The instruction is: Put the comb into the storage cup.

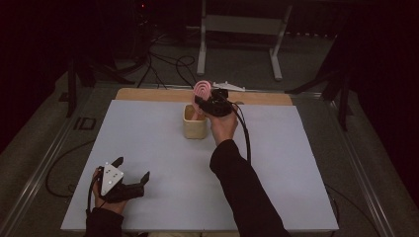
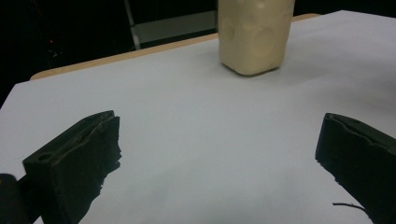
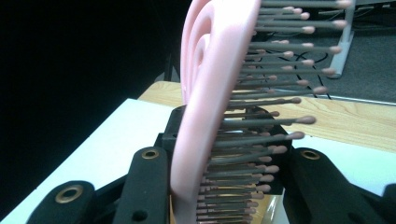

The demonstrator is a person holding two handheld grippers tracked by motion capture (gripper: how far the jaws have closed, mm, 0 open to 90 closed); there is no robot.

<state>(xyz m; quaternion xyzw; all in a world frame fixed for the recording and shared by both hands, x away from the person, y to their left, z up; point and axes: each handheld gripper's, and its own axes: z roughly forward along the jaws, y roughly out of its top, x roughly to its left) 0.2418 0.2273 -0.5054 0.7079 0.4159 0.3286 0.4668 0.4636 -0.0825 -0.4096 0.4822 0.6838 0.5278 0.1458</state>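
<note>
High view shows my right gripper [image 1: 205, 104] clamped on the pink hairbrush [image 1: 202, 89], whose head stands up toward twelve o'clock while its handle drops into the cream holder [image 1: 194, 127] directly beneath. Its long axis runs close to upright, so I judge the coming move is a straight travel along that line, with the holder's mouth at six o'clock from my fingers. My left gripper [image 1: 129, 174] rests well apart at about seven o'clock on the white table [image 1: 148, 148], jaws spread wide and holding nothing; my right hand is plainly nearer.
</note>
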